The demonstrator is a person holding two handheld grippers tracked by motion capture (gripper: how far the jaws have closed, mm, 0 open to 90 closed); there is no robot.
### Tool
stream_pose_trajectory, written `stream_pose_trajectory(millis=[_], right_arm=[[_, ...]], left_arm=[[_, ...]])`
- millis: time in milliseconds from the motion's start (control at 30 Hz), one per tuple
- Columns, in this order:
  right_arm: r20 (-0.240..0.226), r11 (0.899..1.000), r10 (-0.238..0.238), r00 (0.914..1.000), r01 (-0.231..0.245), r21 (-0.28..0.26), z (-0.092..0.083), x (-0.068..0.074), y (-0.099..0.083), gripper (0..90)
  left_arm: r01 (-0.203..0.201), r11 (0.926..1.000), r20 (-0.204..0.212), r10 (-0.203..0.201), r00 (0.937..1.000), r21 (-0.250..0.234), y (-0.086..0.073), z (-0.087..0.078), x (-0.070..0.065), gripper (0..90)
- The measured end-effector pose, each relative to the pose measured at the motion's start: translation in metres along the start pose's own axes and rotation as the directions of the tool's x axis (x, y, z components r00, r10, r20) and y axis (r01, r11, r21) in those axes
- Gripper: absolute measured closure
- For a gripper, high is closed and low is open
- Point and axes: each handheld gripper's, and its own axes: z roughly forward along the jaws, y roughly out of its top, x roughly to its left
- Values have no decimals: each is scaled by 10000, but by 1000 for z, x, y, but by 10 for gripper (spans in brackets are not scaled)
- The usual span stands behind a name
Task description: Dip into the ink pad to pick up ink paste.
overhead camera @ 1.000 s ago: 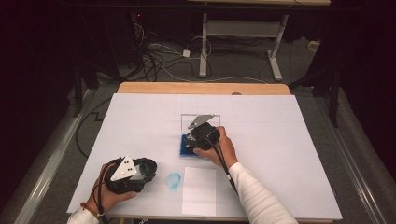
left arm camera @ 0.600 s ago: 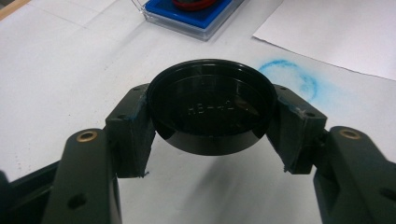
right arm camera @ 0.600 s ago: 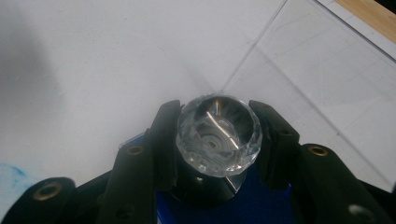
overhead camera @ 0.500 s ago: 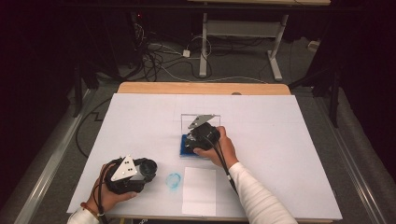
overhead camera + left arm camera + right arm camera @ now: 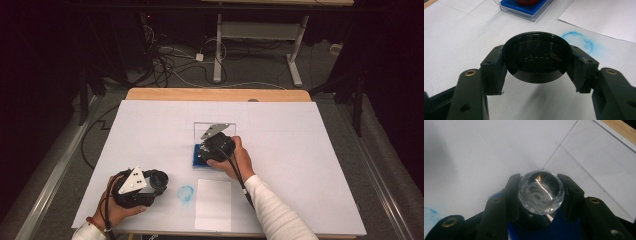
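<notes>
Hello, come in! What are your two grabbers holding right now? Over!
Left gripper shut on round black plastic cap. Right gripper shut on clear faceted glass knob, over blue ink pad. Nothing in the way.

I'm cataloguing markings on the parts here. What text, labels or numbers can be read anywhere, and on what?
"HB-42": roughly how the raised characters read on the black cap held in the left claw; they are faint, so the reading is unsure.
No other text: the clear knob in the right claw, the blue pad, the paper sheet and the blue ring stain carry none.
</notes>
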Motion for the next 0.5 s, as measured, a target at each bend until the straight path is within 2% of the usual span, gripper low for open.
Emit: stream_pose_trajectory(millis=[500], right_arm=[[-145, 10000, 52, 9999, -51, 73, -1, -2, 0, 570]], left_arm=[[4, 10000, -13, -4, 10000, 20, 0, -1, 0, 363]])
